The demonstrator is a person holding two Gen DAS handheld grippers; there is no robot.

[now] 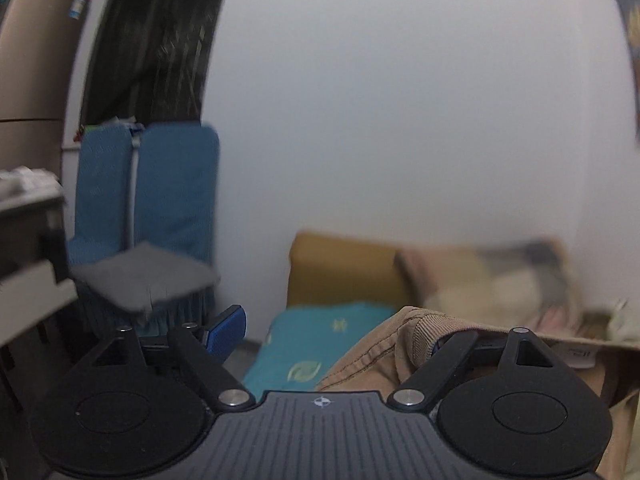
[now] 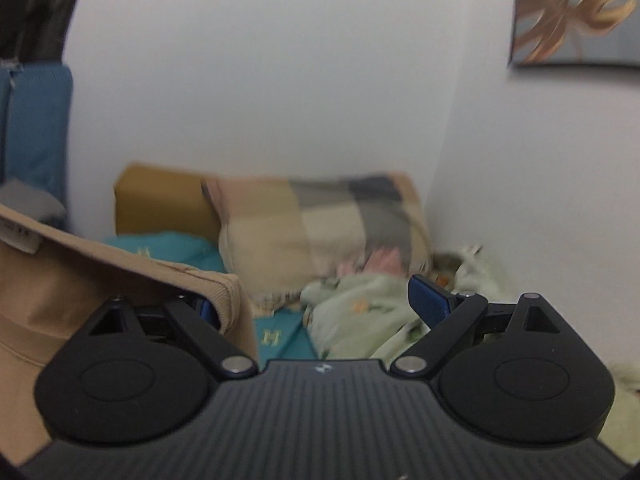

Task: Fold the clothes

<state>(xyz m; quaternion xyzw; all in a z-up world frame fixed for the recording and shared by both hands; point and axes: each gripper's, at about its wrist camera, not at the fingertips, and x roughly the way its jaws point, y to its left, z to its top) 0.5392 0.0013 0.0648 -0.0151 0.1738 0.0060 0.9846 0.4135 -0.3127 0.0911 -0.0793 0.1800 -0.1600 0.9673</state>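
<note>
Containers: none clearly visible. Left view, far left, a blurred shelf [image 1: 32, 240] edge; what it carries cannot be read.

Garment [image 1: 404, 356]: tan, soft knit with a ribbed edge band and stitched seams. Hangs stretched between the two grippers, above a bed. In the right view the garment [image 2: 80, 280] fills the lower left, its upper edge running taut toward the left; a small white label [image 2: 22, 236] sits inside that edge.

Left gripper [image 1: 332, 332]: jaws spread wide. Left finger [image 1: 226, 330] blue, bare, free of cloth. Right finger is covered by the garment's ribbed edge draped over it. No pinch; cloth only hooked on one finger.

Right gripper [image 2: 320, 304]: jaws spread wide. Right finger [image 2: 430, 300] blue, bare. Left finger under the garment's corner, only a sliver of blue showing. No pinch here either.

Below and behind: teal sheet [image 1: 320, 344] with pale motifs, patchwork pillow [image 2: 320, 228], mustard cushion [image 2: 160, 196], pale green blanket [image 2: 360, 316] bunched at right. Blue cloth [image 1: 160, 200] hangs at left, grey piece [image 1: 144, 276] in front of it. Both frames blurred.
</note>
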